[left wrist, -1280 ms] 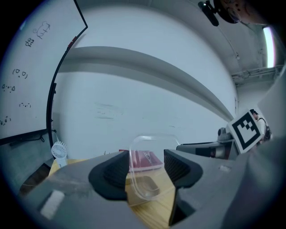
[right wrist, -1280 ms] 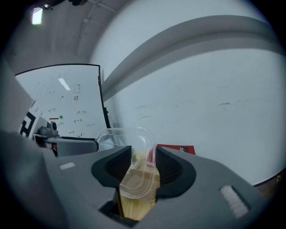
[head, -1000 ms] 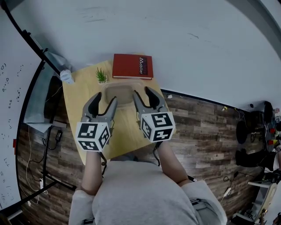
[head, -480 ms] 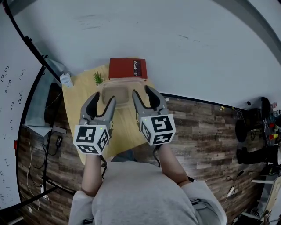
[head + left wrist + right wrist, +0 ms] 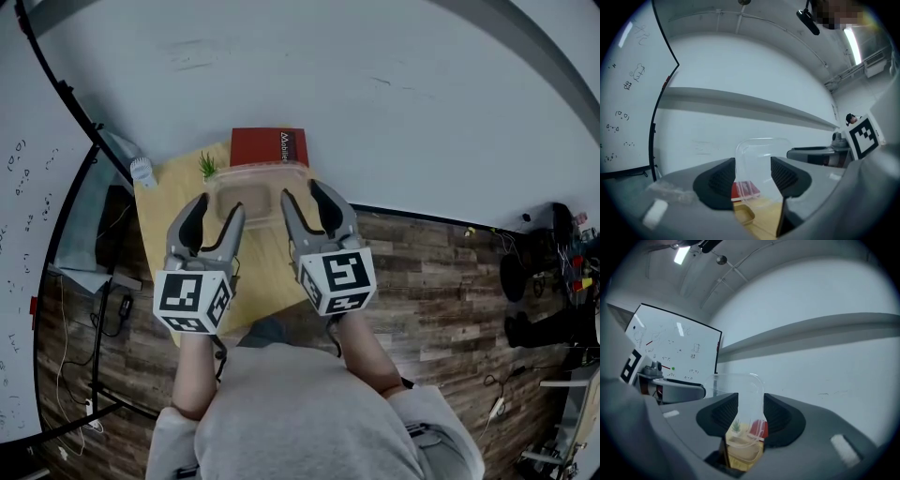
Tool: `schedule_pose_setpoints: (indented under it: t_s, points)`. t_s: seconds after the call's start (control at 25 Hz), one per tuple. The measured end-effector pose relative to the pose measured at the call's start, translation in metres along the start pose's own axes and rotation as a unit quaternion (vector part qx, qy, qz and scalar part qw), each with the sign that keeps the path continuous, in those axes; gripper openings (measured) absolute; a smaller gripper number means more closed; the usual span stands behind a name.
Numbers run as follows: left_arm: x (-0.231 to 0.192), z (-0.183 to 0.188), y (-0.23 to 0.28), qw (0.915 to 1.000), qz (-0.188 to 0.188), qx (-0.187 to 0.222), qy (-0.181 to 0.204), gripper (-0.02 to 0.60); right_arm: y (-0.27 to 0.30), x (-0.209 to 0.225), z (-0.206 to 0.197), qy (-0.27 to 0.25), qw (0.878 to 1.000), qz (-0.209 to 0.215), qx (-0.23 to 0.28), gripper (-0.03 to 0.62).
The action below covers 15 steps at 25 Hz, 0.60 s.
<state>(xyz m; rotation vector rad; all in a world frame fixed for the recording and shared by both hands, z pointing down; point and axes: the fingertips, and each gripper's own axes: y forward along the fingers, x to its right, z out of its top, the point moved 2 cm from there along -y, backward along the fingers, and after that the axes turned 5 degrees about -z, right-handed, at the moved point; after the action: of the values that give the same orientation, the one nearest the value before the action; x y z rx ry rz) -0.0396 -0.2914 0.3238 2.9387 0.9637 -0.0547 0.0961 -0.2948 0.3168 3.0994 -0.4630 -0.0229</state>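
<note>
Clear plastic fills both my grips: a transparent, round-cornered plastic container (image 5: 255, 192) hangs between my two claws, its far rim overlapping the near edge of the red hardback book (image 5: 269, 147). My left claw (image 5: 217, 204) is closed down to a narrow gap on the container's left end. In the left gripper view the see-through wall stands pinched between the dark ribbed pads (image 5: 723, 180), and the book shows faintly red through it. My right claw (image 5: 301, 191) is closed just as far on the opposite end; in the right gripper view the plastic rises from between the pads (image 5: 774, 414), with nothing else caught there. The book lies at the far edge of a small light wooden table (image 5: 164, 202). Just left of the book stands a little spiky green plant (image 5: 207, 167), and further left of it a small white fan (image 5: 142, 171) — well left of the book stands a large whiteboard (image 5: 23, 234).
</note>
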Motion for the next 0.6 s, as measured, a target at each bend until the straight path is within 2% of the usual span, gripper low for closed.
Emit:
schedule_pose_setpoints:
  t_s: [0.6]
  points:
    - [0.027, 0.018, -0.038, 0.9992, -0.005, 0.036, 0.018, 0.238, -0.048, -0.016, 0.022, -0.019, 0.999, -0.010, 0.042, 0.164]
